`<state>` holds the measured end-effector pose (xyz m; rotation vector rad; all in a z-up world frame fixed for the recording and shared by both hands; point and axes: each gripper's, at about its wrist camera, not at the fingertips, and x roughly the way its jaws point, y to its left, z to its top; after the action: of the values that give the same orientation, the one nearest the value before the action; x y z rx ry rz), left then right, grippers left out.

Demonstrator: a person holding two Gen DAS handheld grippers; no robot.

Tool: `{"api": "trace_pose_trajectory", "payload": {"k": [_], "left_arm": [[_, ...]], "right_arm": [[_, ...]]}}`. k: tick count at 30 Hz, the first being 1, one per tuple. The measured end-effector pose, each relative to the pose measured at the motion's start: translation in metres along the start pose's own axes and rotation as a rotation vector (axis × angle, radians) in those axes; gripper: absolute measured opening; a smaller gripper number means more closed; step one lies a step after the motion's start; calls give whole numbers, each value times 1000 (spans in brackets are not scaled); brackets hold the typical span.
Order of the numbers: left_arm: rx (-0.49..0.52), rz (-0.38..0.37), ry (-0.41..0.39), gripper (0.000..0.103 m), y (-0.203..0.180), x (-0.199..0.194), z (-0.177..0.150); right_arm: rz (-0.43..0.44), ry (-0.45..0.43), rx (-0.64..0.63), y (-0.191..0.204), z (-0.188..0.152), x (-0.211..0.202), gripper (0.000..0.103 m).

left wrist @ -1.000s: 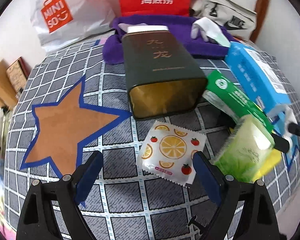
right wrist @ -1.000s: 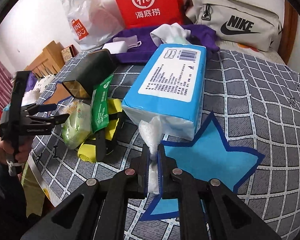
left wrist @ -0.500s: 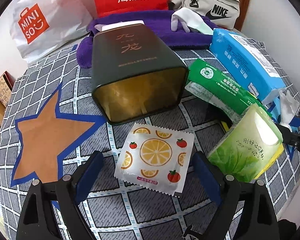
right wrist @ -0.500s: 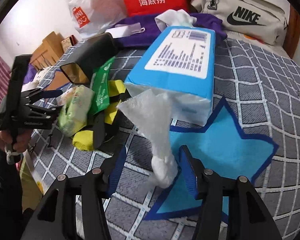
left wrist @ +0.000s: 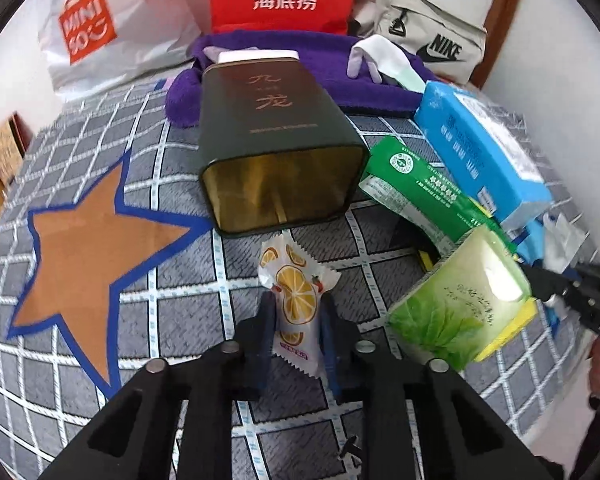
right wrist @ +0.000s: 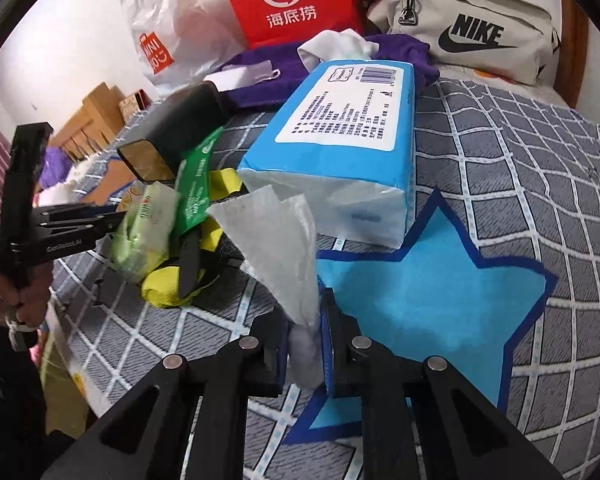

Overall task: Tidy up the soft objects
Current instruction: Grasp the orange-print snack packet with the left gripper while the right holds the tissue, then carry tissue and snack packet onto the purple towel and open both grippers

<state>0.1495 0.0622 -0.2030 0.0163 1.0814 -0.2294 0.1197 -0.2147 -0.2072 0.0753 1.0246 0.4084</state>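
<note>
1. Jaws of the left gripper (left wrist: 296, 320) are closed on the orange-print sachet (left wrist: 294, 292); the pads pinch its lower half, and its upper end stands free, pointing at the open mouth of the dark tin (left wrist: 276, 140) lying on its side just beyond.
2. Jaws of the right gripper (right wrist: 304, 340) are nearly closed on the bunched end of a white tissue (right wrist: 276, 240). The sheet runs up toward the open end of the blue tissue pack (right wrist: 340, 148); whether it is fully free of the pack cannot be told.
3. Both items are off the checked bedcover (left wrist: 100, 380). The green tea packet (left wrist: 460, 304) and green wipes pack (left wrist: 416, 188) lie to the right, near the tin.
4. Recommended handling, sachet: keep pad pressure moderate, since the film is slick and crushable. If the tin is the destination, approach its mouth squarely, leading with the free end, and clear the rim before opening.
5. Recommended handling, tissue: draw straight away from the pack, slowly. A sideways pull is likely to tear the sheet or drag the light pack along.
</note>
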Motion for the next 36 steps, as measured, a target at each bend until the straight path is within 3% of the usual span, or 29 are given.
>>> {"api": "trace_pose_trajectory", "payload": {"k": [4, 22, 36], "left_arm": [[-29, -8, -14, 11, 3, -10, -2], [-92, 14, -115, 11, 3, -64, 19], [-125, 21, -134, 11, -2, -73, 60]], "right_arm": [[1, -16, -7, 3, 2, -8, 14], [39, -144, -9, 2, 31, -60, 14], [18, -183, -49, 1, 84, -68, 14]]}}
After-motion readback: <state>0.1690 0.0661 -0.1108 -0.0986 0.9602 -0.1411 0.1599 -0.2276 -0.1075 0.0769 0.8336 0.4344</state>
